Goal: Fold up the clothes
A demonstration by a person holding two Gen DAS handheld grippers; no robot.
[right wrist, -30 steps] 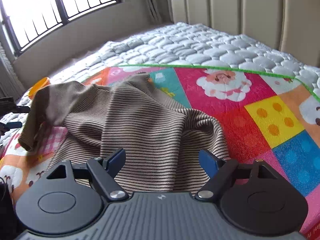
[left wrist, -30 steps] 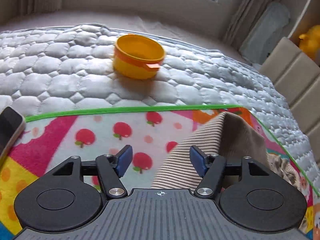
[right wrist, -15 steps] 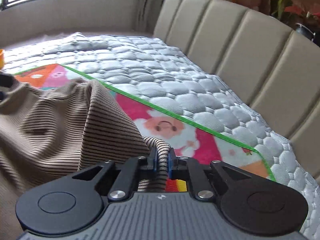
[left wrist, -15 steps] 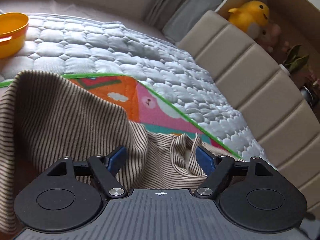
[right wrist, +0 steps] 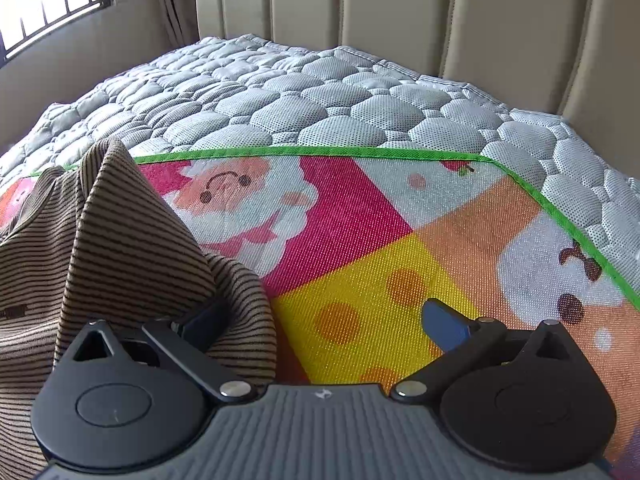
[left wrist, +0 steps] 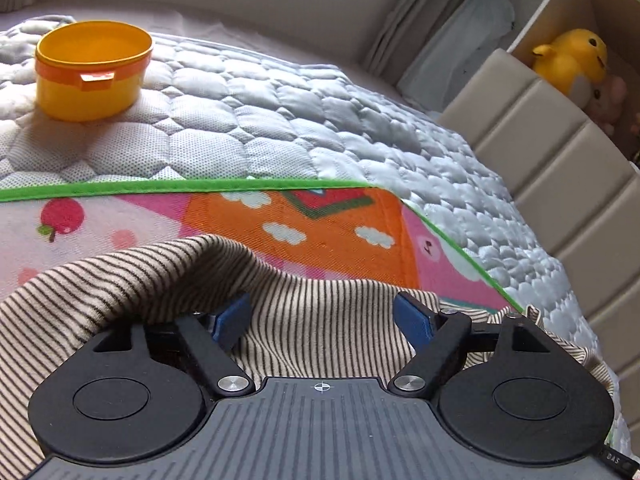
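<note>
- On the bed, the left gripper [left wrist: 322, 318] points down at a striped shirt [left wrist: 160, 276]. Its blue pads [left wrist: 414, 322] stand apart, and the jaws are closing a little. Striped cloth lies between them, but the pads do not press on it.
- One fold of the shirt bulges up and drapes over the left blue pad, so part of that pad is hidden.
- Off to the side, the right gripper [right wrist: 328, 324] has let go. Its jaws are opening and stand very wide.
- Its right blue pad [right wrist: 444, 326] hangs over the yellow square with orange dots. Its left pad is tucked against the edge of the shirt [right wrist: 120, 248], mostly hidden by cloth. Nothing is squeezed between the two pads.
- From this side, the shirt stands up in a tall, loose peak. It is brown with thin dark stripes.
- Under the shirt lies a bright play mat [right wrist: 360, 216] with a green edge. It has pictures on it: a Santa face, red apples, white clouds.
- Under the mat is a grey quilted bed cover [left wrist: 280, 120] with puffy shapes.
- A yellow tub [left wrist: 92, 74] with an orange band sits on the quilt, well away from the shirt. It looks open on top.
- Past the bed is a tall beige padded headboard [right wrist: 400, 20].
- A yellow stuffed toy [left wrist: 568, 58] sits on a shelf behind the headboard.
- A window with bars [right wrist: 52, 4] lets in light.
</note>
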